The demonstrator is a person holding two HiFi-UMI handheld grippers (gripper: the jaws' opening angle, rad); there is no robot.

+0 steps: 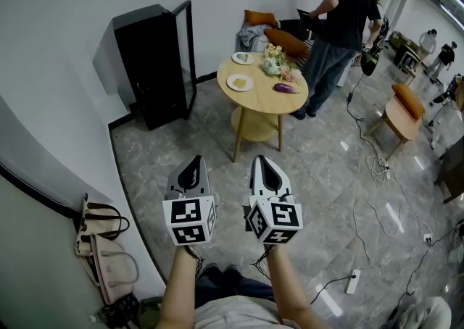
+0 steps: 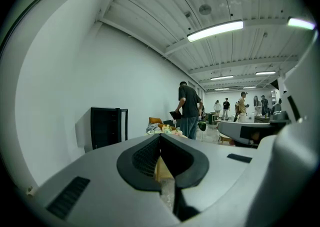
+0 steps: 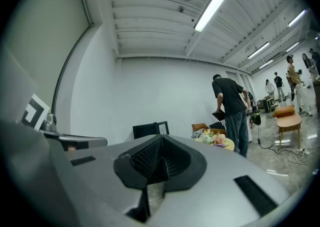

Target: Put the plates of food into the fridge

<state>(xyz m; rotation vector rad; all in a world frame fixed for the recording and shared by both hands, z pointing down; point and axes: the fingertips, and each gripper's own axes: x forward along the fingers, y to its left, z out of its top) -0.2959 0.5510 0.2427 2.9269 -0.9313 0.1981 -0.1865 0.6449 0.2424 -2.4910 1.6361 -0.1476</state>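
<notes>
A white plate (image 1: 240,82) with yellowish food lies flat near the left edge of the round counter (image 1: 264,103), and a second plate (image 1: 243,58) lies just behind it. The black fridge (image 1: 148,59) stands upright at the wall, its door open.

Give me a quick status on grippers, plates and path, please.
Both shut, empty: left gripper, right gripper. Two plates on round table, untouched; fridge door open. One person beside table.
</notes>
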